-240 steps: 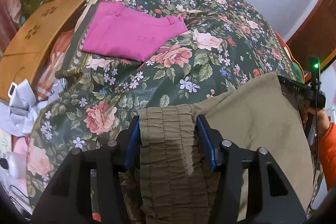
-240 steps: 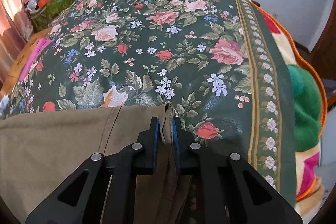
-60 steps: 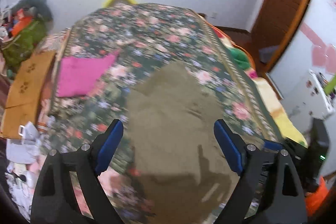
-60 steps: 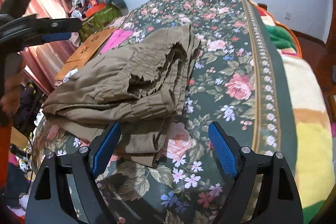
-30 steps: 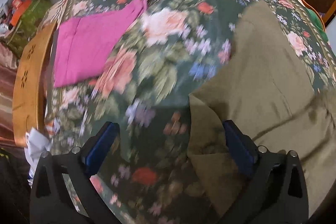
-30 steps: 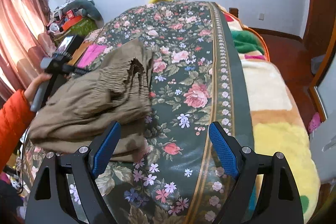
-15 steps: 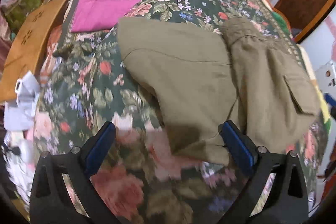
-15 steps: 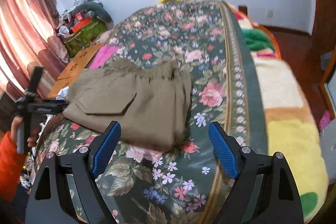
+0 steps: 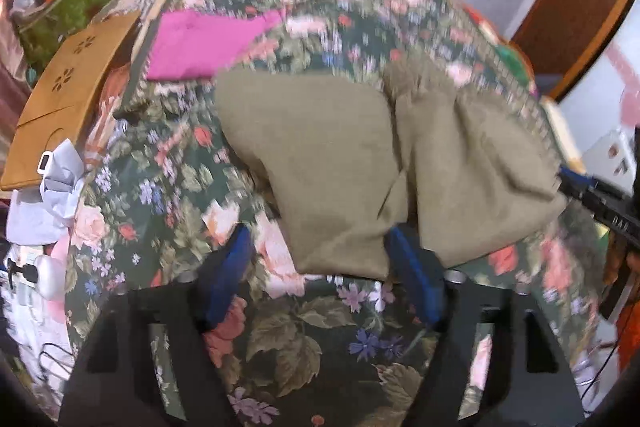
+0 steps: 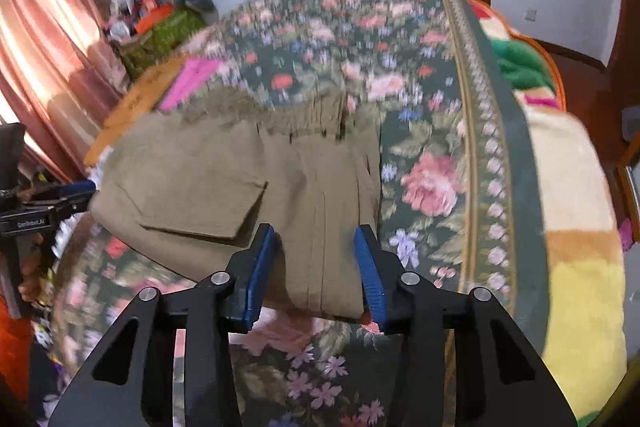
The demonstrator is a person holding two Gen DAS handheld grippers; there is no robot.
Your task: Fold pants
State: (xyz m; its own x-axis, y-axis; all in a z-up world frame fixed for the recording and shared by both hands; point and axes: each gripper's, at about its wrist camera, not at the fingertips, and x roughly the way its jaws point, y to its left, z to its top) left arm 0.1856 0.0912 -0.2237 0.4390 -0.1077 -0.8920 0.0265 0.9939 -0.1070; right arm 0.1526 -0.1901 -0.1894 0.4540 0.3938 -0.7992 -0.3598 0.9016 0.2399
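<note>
The khaki pants [image 9: 360,163] lie folded in a thick bundle on the floral bedspread [image 9: 280,327]. In the right wrist view the bundle [image 10: 248,171] shows a flap pocket on top and the gathered waistband at the far edge. My left gripper [image 9: 320,263] is open, its blue pads either side of the bundle's near left corner. My right gripper [image 10: 316,259] is open, its pads straddling the bundle's near right edge. Whether the pads touch the cloth is unclear because of blur.
Folded pink pants [image 9: 200,45] lie at the bed's far left. A wooden board [image 9: 60,99] and clutter stand left of the bed. A green and yellow blanket [image 10: 560,227] lies along the bed's right side. Curtains [image 10: 36,59] hang at left.
Eight seconds ago both grippers were shut on the pants; they let go and pulled back. In the last half second both have moved in close to the bundle's near edge, jaws narrower.
</note>
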